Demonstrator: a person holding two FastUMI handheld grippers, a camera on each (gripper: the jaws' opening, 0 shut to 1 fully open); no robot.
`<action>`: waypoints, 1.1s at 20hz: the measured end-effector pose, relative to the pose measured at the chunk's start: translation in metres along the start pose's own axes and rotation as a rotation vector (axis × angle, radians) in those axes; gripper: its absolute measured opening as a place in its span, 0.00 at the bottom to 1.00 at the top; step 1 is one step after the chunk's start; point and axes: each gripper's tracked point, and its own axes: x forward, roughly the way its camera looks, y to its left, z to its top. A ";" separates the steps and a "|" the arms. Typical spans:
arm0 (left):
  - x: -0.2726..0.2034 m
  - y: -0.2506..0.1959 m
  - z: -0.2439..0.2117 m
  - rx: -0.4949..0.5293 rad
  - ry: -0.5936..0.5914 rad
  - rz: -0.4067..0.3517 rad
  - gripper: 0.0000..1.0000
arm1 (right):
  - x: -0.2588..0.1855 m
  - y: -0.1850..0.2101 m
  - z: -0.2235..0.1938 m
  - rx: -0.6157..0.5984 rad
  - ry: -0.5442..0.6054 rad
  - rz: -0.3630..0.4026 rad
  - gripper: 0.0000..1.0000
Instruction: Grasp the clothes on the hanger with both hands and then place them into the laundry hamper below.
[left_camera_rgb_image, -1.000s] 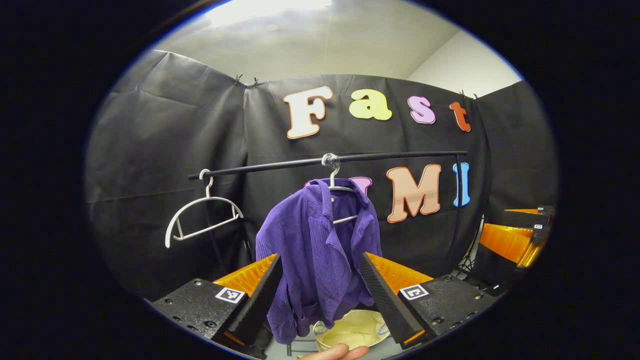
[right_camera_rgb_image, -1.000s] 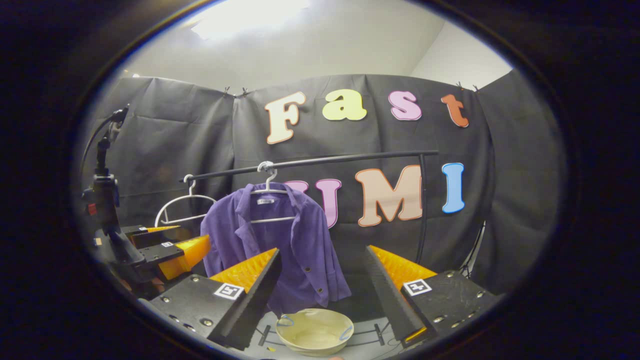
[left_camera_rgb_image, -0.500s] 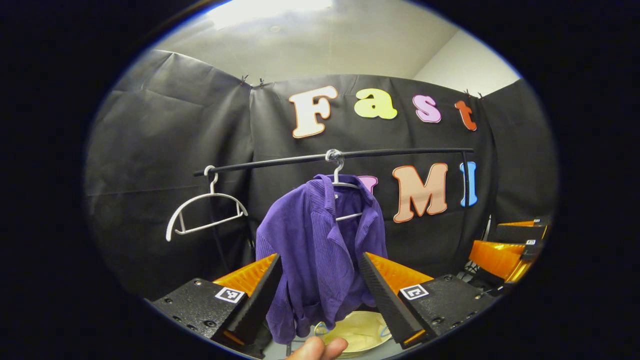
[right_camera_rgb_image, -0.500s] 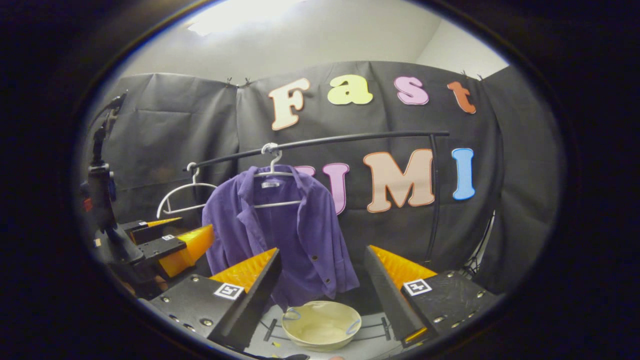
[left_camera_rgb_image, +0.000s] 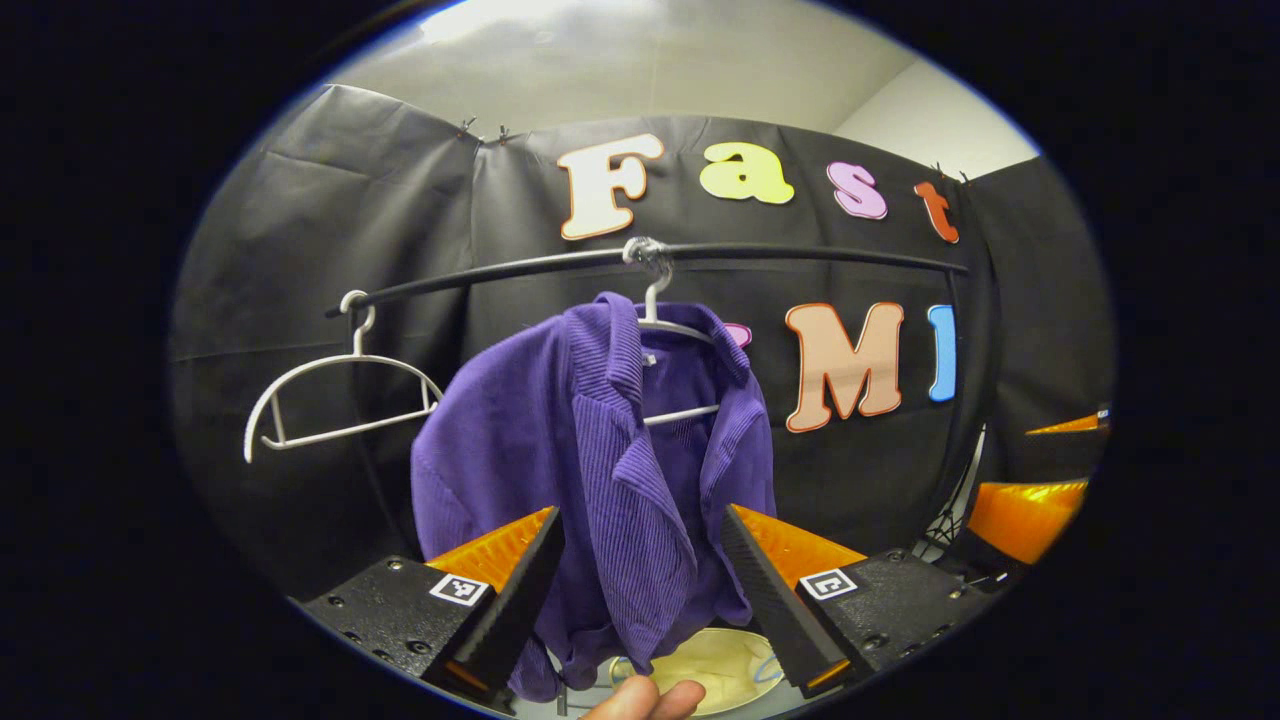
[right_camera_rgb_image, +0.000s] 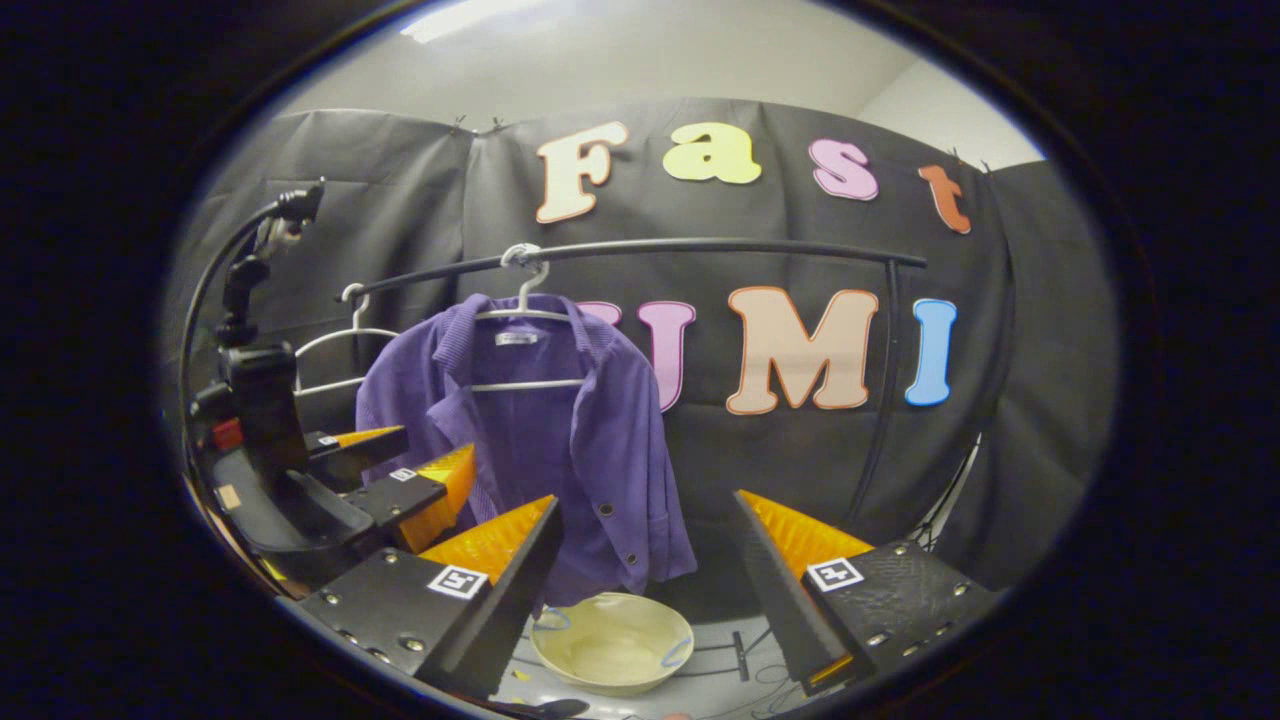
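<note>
A purple shirt (left_camera_rgb_image: 600, 470) of ribbed, corduroy-like cloth hangs on a white hanger (left_camera_rgb_image: 668, 330) whose hook sits over a black rail (left_camera_rgb_image: 800, 255) in front of the booth's black wall. Its collar is folded open and the front hangs unbuttoned, so the hanger's lower bar shows through the gap; in the right gripper view the shirt (right_camera_rgb_image: 560, 440) shows a small white label at the neck and a row of pale buttons down one front edge, and its hem hangs crumpled and uneven. Directly below it on the floor stands the laundry hamper (right_camera_rgb_image: 612, 645), a cream, round, soft-sided basket with thin blue handles, seen also in the left gripper view (left_camera_rgb_image: 715, 670) just under the shirt's hem. A second white hanger (left_camera_rgb_image: 335, 395), bare, hangs farther left on the same rail. The left claw (left_camera_rgb_image: 640, 570) is spread wide with nothing between its orange and black fingers; the shirt lies beyond them, framed in the gap, and whether the cloth touches them I cannot tell. A hand (left_camera_rgb_image: 640, 700) peeks in at the bottom edge. The right claw (right_camera_rgb_image: 645, 570) is likewise spread wide and holds nothing, with the shirt off to its left and farther away. In the right gripper view the left claw (right_camera_rgb_image: 410, 470) reaches in close beside the shirt's left sleeve.
</note>
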 end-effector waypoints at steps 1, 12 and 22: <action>0.008 -0.002 -0.005 0.001 0.003 0.001 1.00 | 0.008 -0.001 -0.003 0.005 0.013 -0.003 1.00; 0.073 0.014 -0.048 -0.023 0.114 0.030 0.97 | 0.128 0.035 -0.021 0.012 0.075 0.068 1.00; 0.082 0.020 -0.069 -0.026 0.183 -0.049 0.69 | 0.210 0.082 -0.026 0.018 0.101 0.155 0.96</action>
